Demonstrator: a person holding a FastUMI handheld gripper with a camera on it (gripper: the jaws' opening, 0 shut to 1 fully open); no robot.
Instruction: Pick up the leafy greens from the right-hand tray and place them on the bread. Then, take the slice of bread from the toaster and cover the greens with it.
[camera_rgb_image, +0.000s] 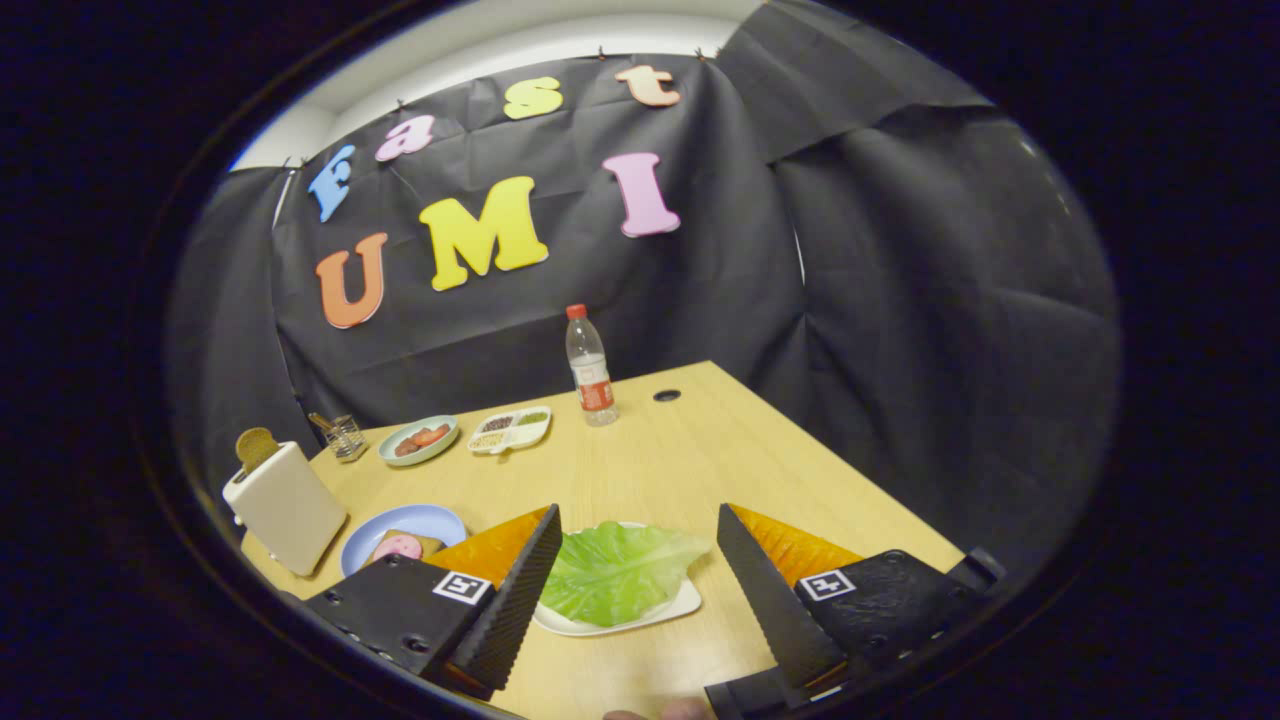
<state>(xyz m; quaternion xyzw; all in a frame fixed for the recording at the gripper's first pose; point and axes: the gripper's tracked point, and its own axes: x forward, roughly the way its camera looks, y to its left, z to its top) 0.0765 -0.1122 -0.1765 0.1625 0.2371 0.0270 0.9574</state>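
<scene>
**Q:** What lies nearest, and how does the claw (632, 560) stand?

**A:** The claw is spread wide and grips nothing. Between its fingers, near the counter's (700, 450) front edge, lies the leafy green (612, 572) on a white tray (672, 606); neither finger touches it.

**Q:** And to the left?

**A:** Beside the left finger, a blue plate (432, 522) carries the bread (412, 545) with a pink slice on it. Just beyond, at the counter's left edge, the toaster (285, 505) holds a slice of bread (257, 445) upright in its slot.

**Q:** What occupies the far side?

**A:** Toward the back edge, left to right: a small glass jar (346, 436), a green dish (419, 440) of red pieces, a divided white tray (511, 430), and an upright water bottle (590, 368) with a red cap.
</scene>
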